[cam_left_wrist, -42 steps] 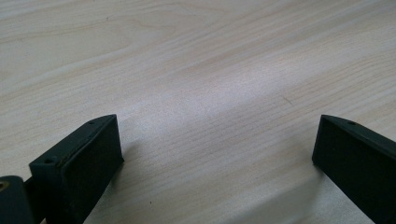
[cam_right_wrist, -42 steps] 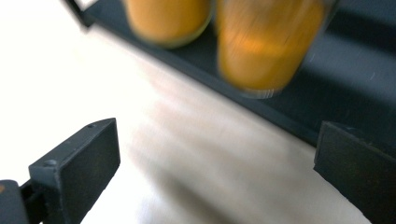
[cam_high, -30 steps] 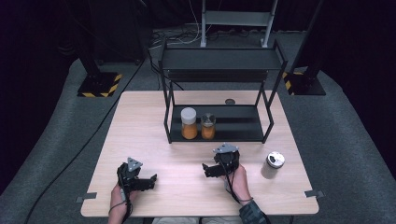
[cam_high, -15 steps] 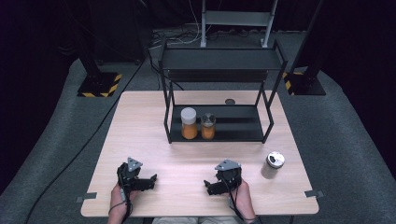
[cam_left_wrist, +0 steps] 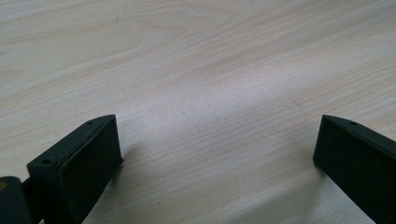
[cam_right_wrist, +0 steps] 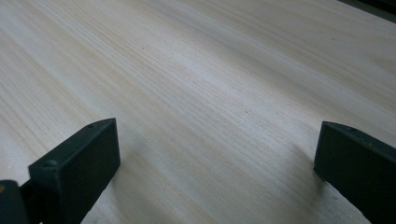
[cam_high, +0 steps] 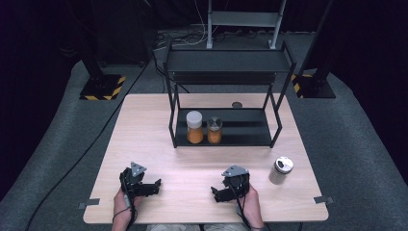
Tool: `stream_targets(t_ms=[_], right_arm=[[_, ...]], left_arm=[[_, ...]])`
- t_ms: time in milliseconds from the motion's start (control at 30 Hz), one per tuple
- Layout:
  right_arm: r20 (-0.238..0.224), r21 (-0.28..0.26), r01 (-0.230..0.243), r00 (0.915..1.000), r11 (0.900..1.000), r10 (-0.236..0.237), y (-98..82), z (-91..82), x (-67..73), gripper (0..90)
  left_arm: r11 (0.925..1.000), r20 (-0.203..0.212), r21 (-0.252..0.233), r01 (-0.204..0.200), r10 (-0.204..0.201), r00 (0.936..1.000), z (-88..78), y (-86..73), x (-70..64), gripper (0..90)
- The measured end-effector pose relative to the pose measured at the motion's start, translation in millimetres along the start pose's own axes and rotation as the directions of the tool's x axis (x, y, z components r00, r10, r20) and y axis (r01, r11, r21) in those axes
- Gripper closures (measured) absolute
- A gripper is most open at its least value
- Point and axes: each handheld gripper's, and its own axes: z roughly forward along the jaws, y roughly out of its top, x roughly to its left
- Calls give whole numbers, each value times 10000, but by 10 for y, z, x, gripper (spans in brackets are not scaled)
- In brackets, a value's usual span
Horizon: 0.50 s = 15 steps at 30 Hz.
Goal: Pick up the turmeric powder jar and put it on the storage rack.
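Observation:
My left gripper rests low over the wooden table near its front left, jaws wide apart and empty. My right gripper sits at the front middle, pointing left, also open with bare wood between its jaws. A black two-level rack stands at the table's back middle. On its lower shelf stand a white-capped jar of orange stuff and a smaller jar with a dark lid. A third jar, pale with a shiny lid, stands on the table right of my right gripper.
A small dark round disc lies on the table behind the rack. Grey carpet surrounds the table, with black stands on striped bases at back left and back right. A cable runs across the floor at left.
My right gripper has drawn back from the table's middle toward the front edge and turned to point left. The left gripper has stayed put.

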Motion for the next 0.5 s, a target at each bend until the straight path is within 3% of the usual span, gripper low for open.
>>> stream_targets(t_ms=[500], right_arm=[[50, -3, -179, 9998, 9998, 179, -2, 0, -11, 0]], left_arm=[[10000, 22, 3, 25, -25, 10000, 2, 1, 7, 4]])
